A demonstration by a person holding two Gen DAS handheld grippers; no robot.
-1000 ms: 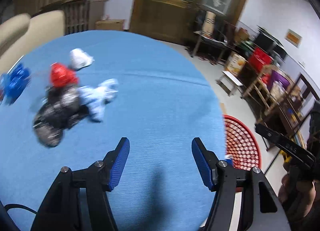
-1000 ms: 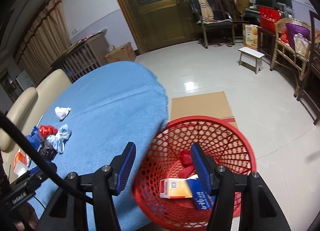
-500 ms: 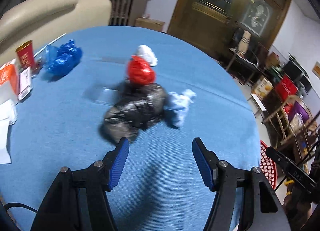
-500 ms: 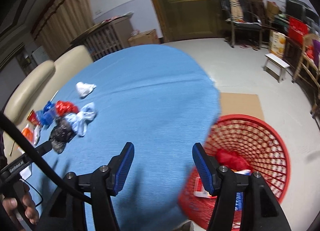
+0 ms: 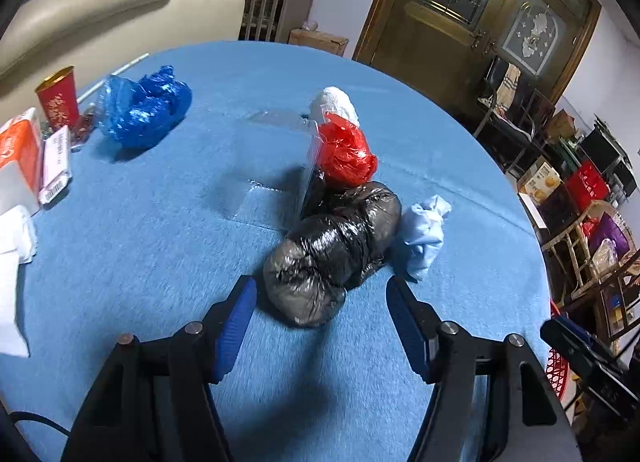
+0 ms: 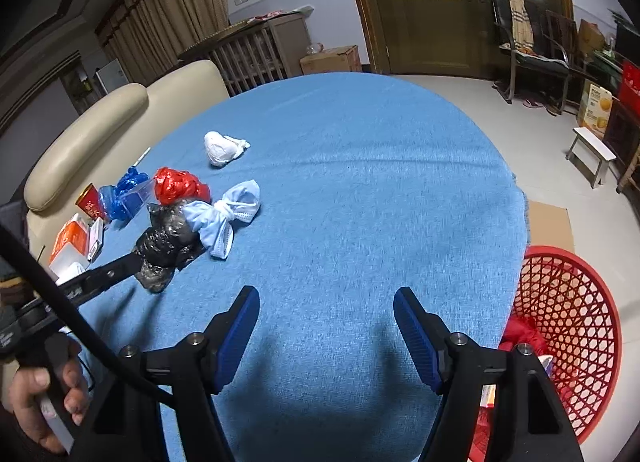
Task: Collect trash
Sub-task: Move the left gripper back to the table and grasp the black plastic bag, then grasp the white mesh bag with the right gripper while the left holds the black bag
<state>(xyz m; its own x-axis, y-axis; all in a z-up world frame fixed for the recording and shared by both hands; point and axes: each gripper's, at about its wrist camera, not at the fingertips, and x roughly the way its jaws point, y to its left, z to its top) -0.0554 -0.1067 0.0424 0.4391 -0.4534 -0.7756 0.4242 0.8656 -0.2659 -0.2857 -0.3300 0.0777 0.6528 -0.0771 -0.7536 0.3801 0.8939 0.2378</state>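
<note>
1. We hold our left gripper (image 5: pixel 320 318) with its jaws apart and empty, just short of the crumpled black plastic bag (image 5: pixel 334 250) on the round blue-clothed table (image 5: pixel 400 102), likely our next pick.
2. Our right gripper (image 6: pixel 326 326), jaws opening and empty, hangs over bare cloth.
3. The red mesh basket (image 6: pixel 572 326) stands beside the table, collecting trash.

Crumpled black bag (image 5: pixel 334 258), red bag (image 5: pixel 346 156) and pale-blue wad (image 5: pixel 424 228) cluster touching on the blue table (image 5: pixel 160 246).
</note>
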